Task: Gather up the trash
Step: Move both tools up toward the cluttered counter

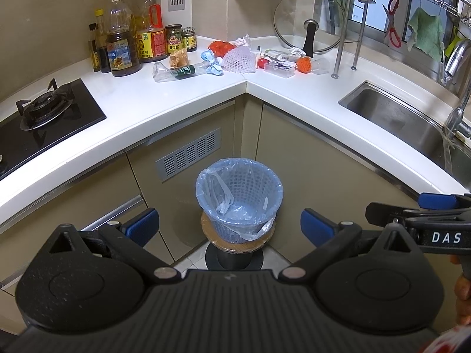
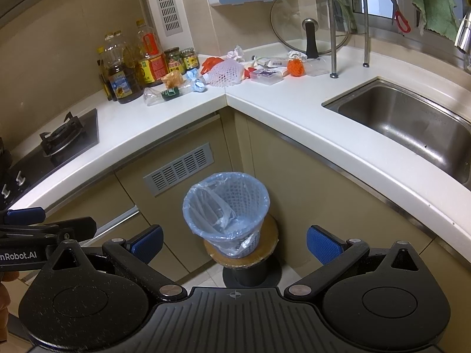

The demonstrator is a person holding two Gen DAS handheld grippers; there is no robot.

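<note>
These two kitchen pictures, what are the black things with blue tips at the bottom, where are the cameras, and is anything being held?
Those are hand-held tongs, one per hand, each carrying its own camera looking forward along its fingers. One picture is from the left tongs, the other from the right tongs. Both are open and hold nothing. Below them a lined bin stands on a small stool. On the counter in the corner lies trash: a plastic bottle, white foam netting and wrappers. A sink is at the right.

bin (image 1: 239,200) on stool (image 1: 238,242), near centre | trash pile (image 1: 235,58) on far counter corner (image 1: 244,81) | stove (image 1: 44,108) left | sink (image 1: 406,117) right
</note>
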